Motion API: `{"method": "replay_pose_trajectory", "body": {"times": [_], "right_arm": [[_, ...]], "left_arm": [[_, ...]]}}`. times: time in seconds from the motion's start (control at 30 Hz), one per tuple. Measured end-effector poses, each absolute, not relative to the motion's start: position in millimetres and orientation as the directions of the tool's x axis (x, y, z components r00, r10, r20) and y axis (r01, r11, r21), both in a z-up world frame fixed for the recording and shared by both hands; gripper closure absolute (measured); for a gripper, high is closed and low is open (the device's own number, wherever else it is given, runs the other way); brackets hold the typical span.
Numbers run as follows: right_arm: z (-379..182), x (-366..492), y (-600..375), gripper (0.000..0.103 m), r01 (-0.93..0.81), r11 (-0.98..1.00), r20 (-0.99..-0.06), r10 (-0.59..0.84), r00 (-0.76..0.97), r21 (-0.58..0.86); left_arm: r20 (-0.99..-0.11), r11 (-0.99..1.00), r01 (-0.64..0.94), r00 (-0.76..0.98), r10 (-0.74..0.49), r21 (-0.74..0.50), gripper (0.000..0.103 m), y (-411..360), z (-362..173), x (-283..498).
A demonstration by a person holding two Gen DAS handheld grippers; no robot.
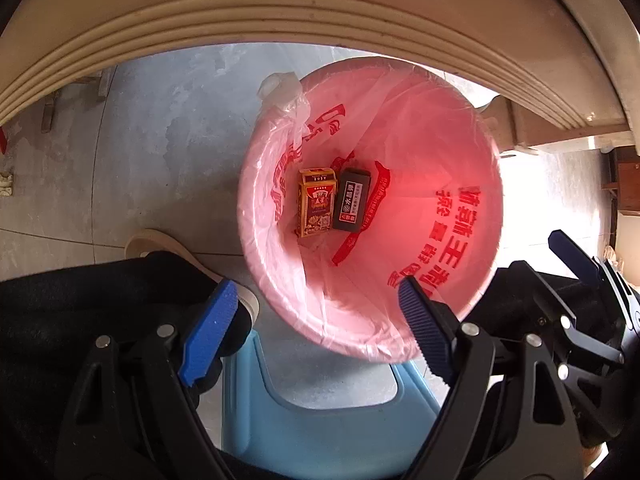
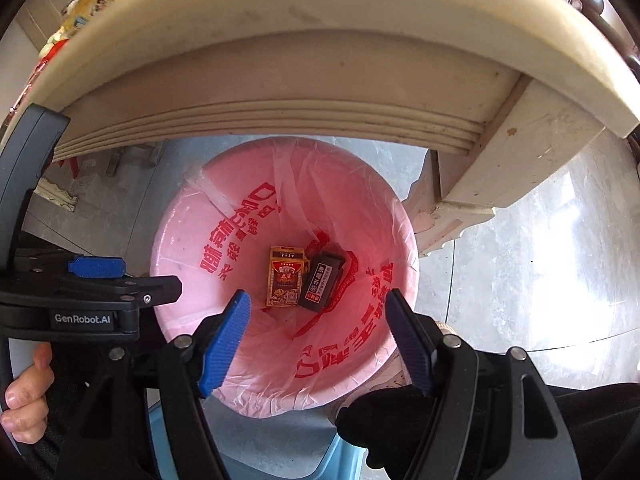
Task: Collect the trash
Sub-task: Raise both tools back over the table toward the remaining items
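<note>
A pink bin (image 1: 472, 148) lined with a pink plastic bag printed in red stands on the floor under the table edge; it also shows in the right wrist view (image 2: 180, 236). At its bottom lie an orange-red cigarette pack (image 1: 316, 202) (image 2: 285, 276) and a black pack (image 1: 353, 199) (image 2: 322, 282), side by side. My left gripper (image 1: 316, 328) is open and empty above the bin's near rim. My right gripper (image 2: 318, 344) is open and empty above the bin. The left gripper also shows in the right wrist view (image 2: 96, 266), and the right gripper shows in the left wrist view (image 1: 572, 256).
A cream table edge (image 1: 280, 12) (image 2: 280, 80) arches over the bin, with a table leg (image 2: 480, 184) to the right. A light blue plastic stool (image 1: 332, 420) sits below me. The person's dark trousers and a shoe (image 1: 168, 244) are at the left. Grey tiled floor (image 1: 160, 140) surrounds the bin.
</note>
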State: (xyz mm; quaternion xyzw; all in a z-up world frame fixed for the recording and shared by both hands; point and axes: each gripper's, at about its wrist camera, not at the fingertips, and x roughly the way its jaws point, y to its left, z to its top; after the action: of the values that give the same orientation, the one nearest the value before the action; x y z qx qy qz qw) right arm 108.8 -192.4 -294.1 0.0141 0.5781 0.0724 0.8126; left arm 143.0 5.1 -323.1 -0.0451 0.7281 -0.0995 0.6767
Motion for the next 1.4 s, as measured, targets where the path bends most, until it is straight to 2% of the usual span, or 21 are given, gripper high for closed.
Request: {"method": "replay_pose_trajectory", "body": {"times": [0.07,0.3,0.4,0.43,0.47,0.7,0.83,0.93,1.1,1.4], "right_arm": [[-276,103,-197,0.024,-0.103,0.987,-0.928,0.154,0.338,0.127],[-189,92,-213,0.022,-0.14,0.98,-0.865,0.188,0.464,0.138],[-149,97,-214,0.021,-0.183,0.975,-0.834,0.203,0.513,0.125],[-135,100,-214,0.011,-0.2,0.973,-0.822,0.209,0.53,0.119],[-122,101,-215,0.007,-0.214,0.971,-0.809,0.21,0.549,0.107],[-35,119,-220,0.007,-0.282,0.959,-0.739,0.207,0.641,0.025],[-2,132,-221,0.007,-0.295,0.955,-0.705,0.199,0.681,-0.015],[13,144,-222,0.007,-0.305,0.952,-0.699,0.211,0.683,-0.01],[22,165,-228,0.007,-0.328,0.943,-0.706,0.268,0.656,0.053],[27,200,-239,0.007,-0.343,0.939,-0.717,0.261,0.646,0.033]], "left_arm": [[-0.977,0.975,0.077,-0.053,-0.204,-0.208,0.022,13,-299,136],[-0.977,0.976,0.153,0.122,-0.177,-0.158,0.022,50,-179,140],[-0.961,0.97,0.197,0.209,-0.183,-0.142,0.015,66,-122,157],[-0.955,0.969,0.215,0.241,-0.171,-0.12,0.014,70,-103,164],[-0.952,0.967,0.236,0.264,-0.158,-0.096,0.014,73,-86,171],[-0.931,0.95,0.306,0.36,-0.057,0.06,0.01,90,-6,222],[-0.936,0.951,0.301,0.35,-0.043,0.069,0.01,94,7,243],[-0.958,0.962,0.273,0.277,-0.07,0.008,0.01,94,-3,256],[-0.975,0.958,0.286,0.204,-0.09,-0.029,0.01,80,-23,266],[-0.989,0.946,0.324,0.128,-0.075,-0.029,0.01,51,-32,288]]}}
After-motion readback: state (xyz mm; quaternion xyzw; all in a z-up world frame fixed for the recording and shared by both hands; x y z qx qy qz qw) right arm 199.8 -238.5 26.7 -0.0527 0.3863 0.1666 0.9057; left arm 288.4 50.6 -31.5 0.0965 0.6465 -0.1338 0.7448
